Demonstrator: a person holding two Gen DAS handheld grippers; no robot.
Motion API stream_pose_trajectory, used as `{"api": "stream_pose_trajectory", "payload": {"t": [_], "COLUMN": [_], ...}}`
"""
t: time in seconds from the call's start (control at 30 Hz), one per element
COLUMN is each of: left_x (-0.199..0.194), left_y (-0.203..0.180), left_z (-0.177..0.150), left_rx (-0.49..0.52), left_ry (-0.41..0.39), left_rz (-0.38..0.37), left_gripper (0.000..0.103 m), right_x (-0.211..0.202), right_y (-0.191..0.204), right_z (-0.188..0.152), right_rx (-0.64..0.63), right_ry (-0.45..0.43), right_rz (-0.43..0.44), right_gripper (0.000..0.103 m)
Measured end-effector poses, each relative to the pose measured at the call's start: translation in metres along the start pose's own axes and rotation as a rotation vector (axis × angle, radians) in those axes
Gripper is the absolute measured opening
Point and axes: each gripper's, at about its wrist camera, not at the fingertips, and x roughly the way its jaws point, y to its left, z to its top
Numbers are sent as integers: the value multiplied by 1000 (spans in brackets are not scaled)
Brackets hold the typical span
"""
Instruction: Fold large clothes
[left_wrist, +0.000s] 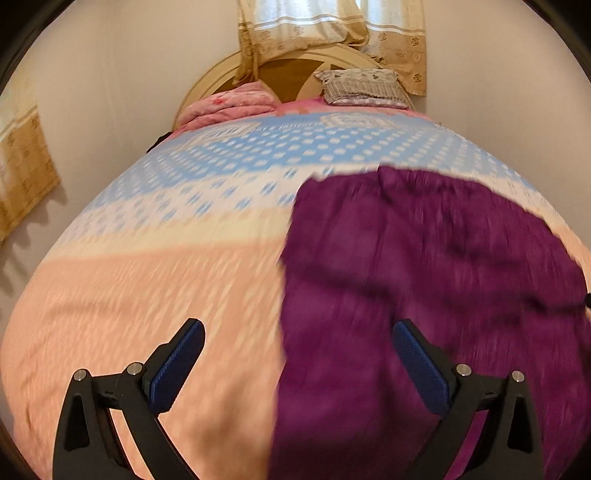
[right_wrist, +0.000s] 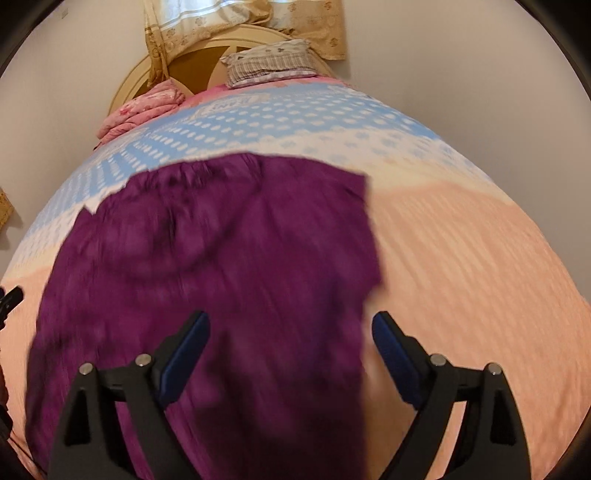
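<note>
Left tool (left_wrist: 297, 339) points forward over the bed, tilted down toward the bedspread, its two blue-padded fingers (left_wrist: 177, 365) spread wide with nothing between them. Left finger sits over bare peach bedspread, right finger over the garment's left part; whether they touch the cloth can't be told. Both views are motion-blurred.

Right tool (right_wrist: 290, 332) has the same pose: aimed forward along the bed, angled down, blue-padded fingers (right_wrist: 395, 360) wide apart, gripping nothing. Left finger is over the garment, right finger over its right edge where peach bedspread starts.

Large dark purple crinkled fabric garment (left_wrist: 424, 280) lies spread flat on the bed. In the left wrist view it fills the 3 to 6 o'clock area; in the right wrist view (right_wrist: 207, 266) it covers the centre down to 6 o'clock, far edge toward 12. A dark curved crease or fold shows in its upper left part in the right view.

Under it is a quilted bedspread with peach, cream and blue-white dotted bands (left_wrist: 147, 280). At 12 o'clock, at the head of the bed: a grey-and-white patterned pillow (left_wrist: 360, 86), a folded pink floral blanket (left_wrist: 229, 105) at 11, and a cream round wooden headboard (left_wrist: 218, 79) behind. A beige patterned curtain (left_wrist: 332, 26) hangs above the headboard; another curtain piece is at 9 o'clock (left_wrist: 22, 173) in the left view. A black tool part shows at 9 o'clock at the edge of the right view (right_wrist: 9, 297).
</note>
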Motion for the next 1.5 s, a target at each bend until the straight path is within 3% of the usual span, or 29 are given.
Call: {"api": "stream_pose_trajectory", "payload": {"t": [0.17, 0.37, 0.67, 0.73, 0.8, 0.83, 0.87, 0.93, 0.97, 1.03, 1.2, 1.5], "left_x": [-24, -45, -58, -57, -56, -58, -60, -69, -73, -84, -116, -233], "left_y": [11, 11, -3, -3, -4, -4, -5, -11, -13, -15, -6, 27], "left_z": [-61, -108, -137, -138, -139, -141, -140, -138, -138, -136, -123, -94], "left_rx": [-4, -27, -3, -9, -19, -28, -18, 37, 55, 78, 88, 37], "left_ry": [32, 59, 63, 69, 83, 87, 87, 60, 54, 24, -52, -278], "left_rz": [30, -13, -39, -56, -93, -122, -144, -142, -163, -157, -188, -278], "left_gripper": [102, 102, 100, 95, 79, 71, 52, 16, 9, 5, 3, 2], "right_x": [-34, -60, -74, -68, -66, -65, -65, -70, -74, -82, -123, -241], "right_y": [-12, -9, -9, -4, 0, 1, 1, 3, 5, 8, 4, -7], "right_z": [-60, -111, -156, -166, -171, -171, -170, -168, -166, -162, -153, -126], "right_rx": [29, 33, 47, 36, 32, 36, 32, 12, 5, -18, -39, -51], "right_ry": [21, 51, 157, 201, 221, 224, 222, 209, 196, 178, 63, -231], "right_rz": [-34, 10, 78, 104, 131, 150, 170, 179, 193, 206, 255, 326], "right_gripper": [92, 91, 86, 78, 70, 59, 53, 20, 16, 9, 7, 6]}}
